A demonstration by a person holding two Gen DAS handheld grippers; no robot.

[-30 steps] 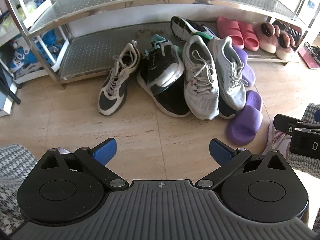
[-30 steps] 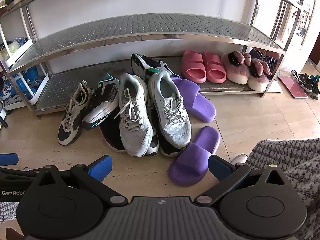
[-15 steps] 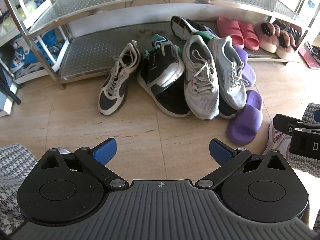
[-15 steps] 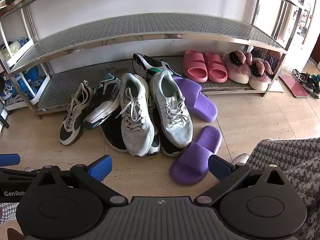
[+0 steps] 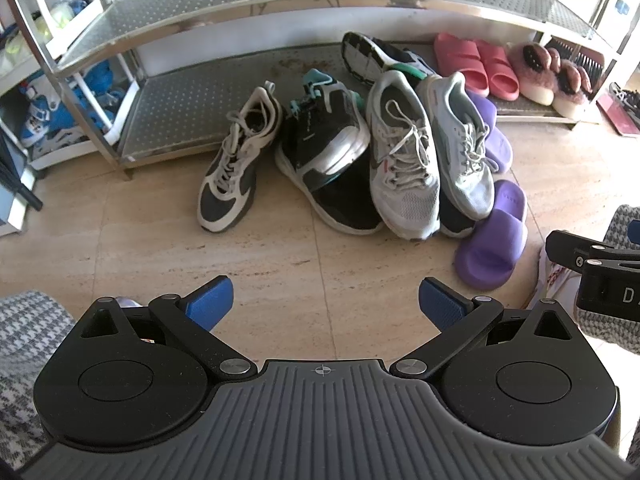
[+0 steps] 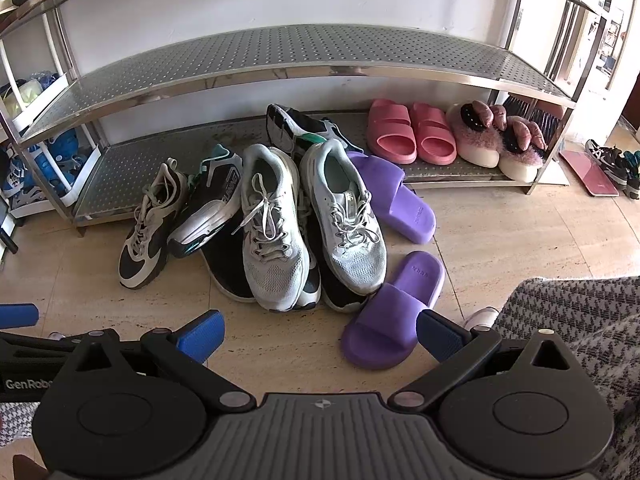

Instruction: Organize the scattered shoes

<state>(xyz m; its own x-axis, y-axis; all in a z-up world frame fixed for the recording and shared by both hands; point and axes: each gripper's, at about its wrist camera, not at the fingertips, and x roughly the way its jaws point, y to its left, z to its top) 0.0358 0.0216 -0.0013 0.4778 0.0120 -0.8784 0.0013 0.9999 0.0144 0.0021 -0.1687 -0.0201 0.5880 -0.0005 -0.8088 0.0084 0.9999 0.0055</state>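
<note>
A pile of shoes lies on the tile floor in front of a steel rack [image 6: 304, 60]. Two grey sneakers [image 6: 274, 236] [image 6: 344, 216] lie on top of black sneakers [image 5: 324, 148]. A black-and-white sneaker [image 5: 236, 160] lies apart at the left. One purple slide [image 6: 394, 312] lies nearest, another [image 6: 394, 196] leans toward the rack. My left gripper [image 5: 326, 300] is open and empty, well short of the pile. My right gripper [image 6: 320, 332] is open and empty, its right finger just before the near purple slide.
Pink slides [image 6: 412, 132] and furry pink slippers [image 6: 496, 140] stand on the rack's bottom shelf at the right. A white rack with blue items [image 5: 48, 108] stands at the left. Houndstooth fabric [image 6: 580, 320] shows at the lower right. More shoes [image 6: 612, 160] lie far right.
Both views have crept slightly closer to the shoe pile. Both grippers stay open and no shoe has moved.
</note>
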